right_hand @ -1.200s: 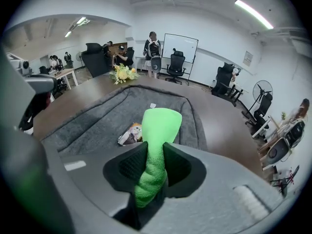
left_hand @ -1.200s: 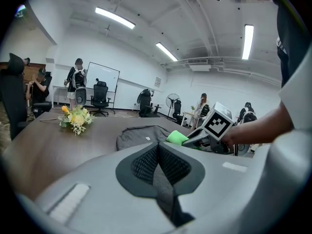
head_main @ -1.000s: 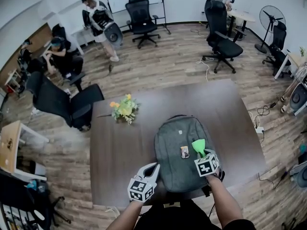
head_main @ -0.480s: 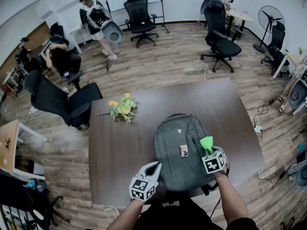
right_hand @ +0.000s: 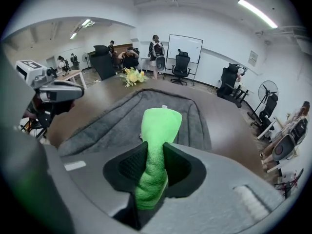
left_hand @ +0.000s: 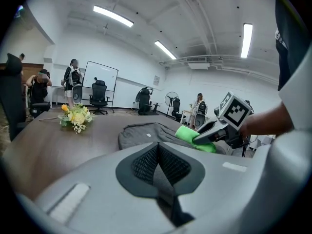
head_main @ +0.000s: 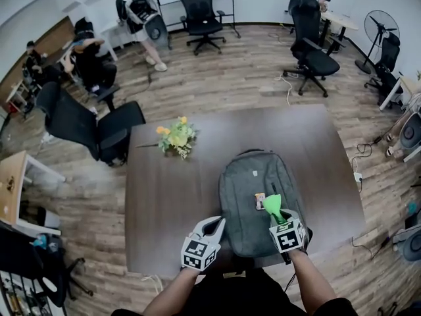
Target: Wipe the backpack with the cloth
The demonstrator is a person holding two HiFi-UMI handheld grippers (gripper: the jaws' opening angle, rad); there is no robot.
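**Cloth held over backpack on dark table**

Grey backpack (head_main: 253,189) lies flat on the brown table (head_main: 164,203), at its near edge. Right gripper (right_hand: 154,162) jaws pinch the green cloth (right_hand: 158,126) above the backpack. Left gripper (left_hand: 158,167) jaws are together, empty, just beside the backpack. Flowers (head_main: 176,137) lie on the table. Wood floor (head_main: 217,91), office chairs (head_main: 309,51).

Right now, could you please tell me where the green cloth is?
In the head view, the green cloth is clamped in the right gripper, over the near right part of the grey backpack.
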